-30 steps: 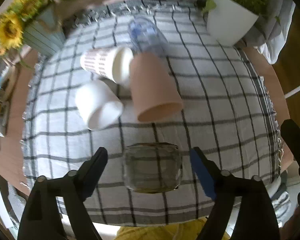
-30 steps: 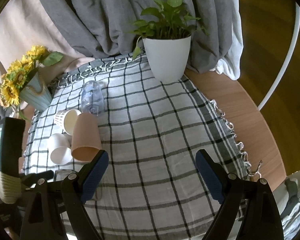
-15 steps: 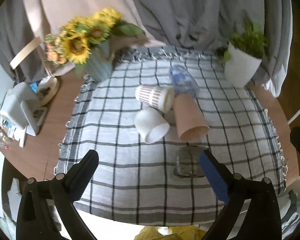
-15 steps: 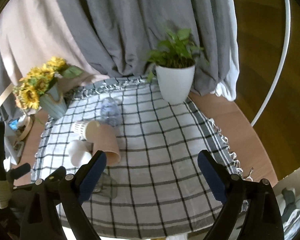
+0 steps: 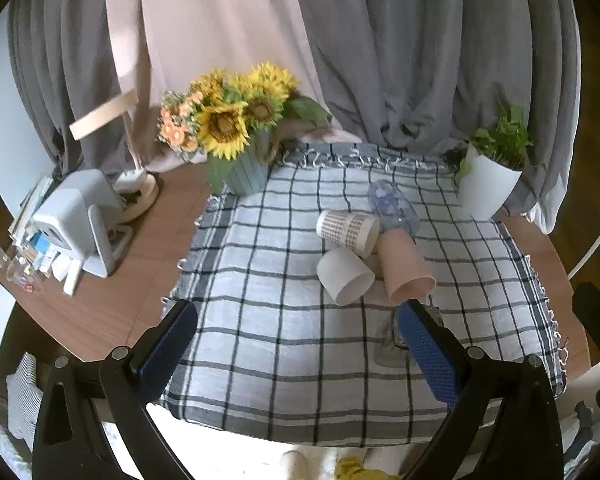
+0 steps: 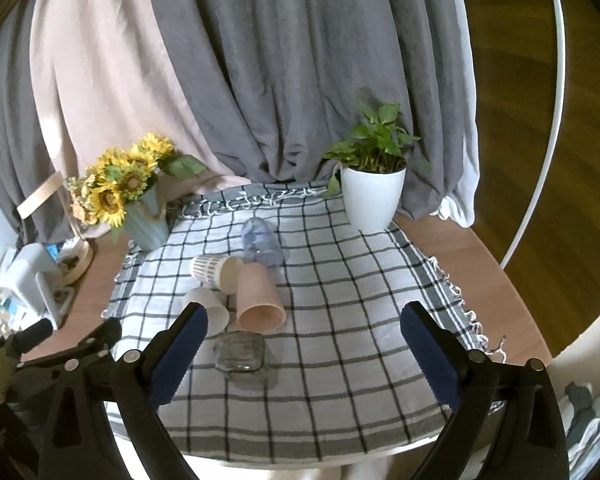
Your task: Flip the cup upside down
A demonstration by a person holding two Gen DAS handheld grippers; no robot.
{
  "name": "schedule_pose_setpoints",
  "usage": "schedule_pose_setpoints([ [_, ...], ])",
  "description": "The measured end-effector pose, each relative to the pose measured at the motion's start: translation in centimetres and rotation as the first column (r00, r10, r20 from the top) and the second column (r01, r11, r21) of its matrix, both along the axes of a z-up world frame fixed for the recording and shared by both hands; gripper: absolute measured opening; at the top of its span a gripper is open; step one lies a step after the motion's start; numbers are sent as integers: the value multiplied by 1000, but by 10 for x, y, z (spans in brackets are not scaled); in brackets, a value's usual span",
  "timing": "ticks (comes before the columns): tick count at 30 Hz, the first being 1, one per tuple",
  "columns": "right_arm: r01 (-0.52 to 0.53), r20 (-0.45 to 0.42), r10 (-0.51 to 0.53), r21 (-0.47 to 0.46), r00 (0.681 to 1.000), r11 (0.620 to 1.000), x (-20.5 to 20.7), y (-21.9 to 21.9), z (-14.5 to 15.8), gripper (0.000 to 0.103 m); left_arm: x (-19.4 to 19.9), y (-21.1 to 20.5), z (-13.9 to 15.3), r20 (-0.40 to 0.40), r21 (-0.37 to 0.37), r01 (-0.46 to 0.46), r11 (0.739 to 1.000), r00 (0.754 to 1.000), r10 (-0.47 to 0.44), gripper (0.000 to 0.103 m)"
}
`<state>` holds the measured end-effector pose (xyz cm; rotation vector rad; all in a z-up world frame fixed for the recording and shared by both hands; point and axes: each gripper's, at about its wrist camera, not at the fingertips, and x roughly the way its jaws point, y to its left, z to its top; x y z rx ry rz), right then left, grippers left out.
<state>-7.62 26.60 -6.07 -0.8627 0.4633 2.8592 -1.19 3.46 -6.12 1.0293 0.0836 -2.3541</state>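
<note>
While your left gripper [image 5: 296, 340] and right gripper [image 6: 304, 340] hover spread wide, holding nothing, the clear glass cup [image 6: 240, 354] stands (mouth down, apparently) on the checked cloth [image 6: 360, 320], just beside the pink plastic cup [image 6: 258, 300].

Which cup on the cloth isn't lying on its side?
The clear glass cup nearest the camera. It stands on the checked cloth, while the pink cup, plain white cup and patterned cup lie tipped over.
</note>
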Motion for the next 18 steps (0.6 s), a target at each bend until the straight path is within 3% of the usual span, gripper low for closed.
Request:
schedule_pose_setpoints([
  [18,33,-30,-32,26,999,999,24,-31,11,97,26,-9,14,-31,-31,40,999,999,-41,102],
])
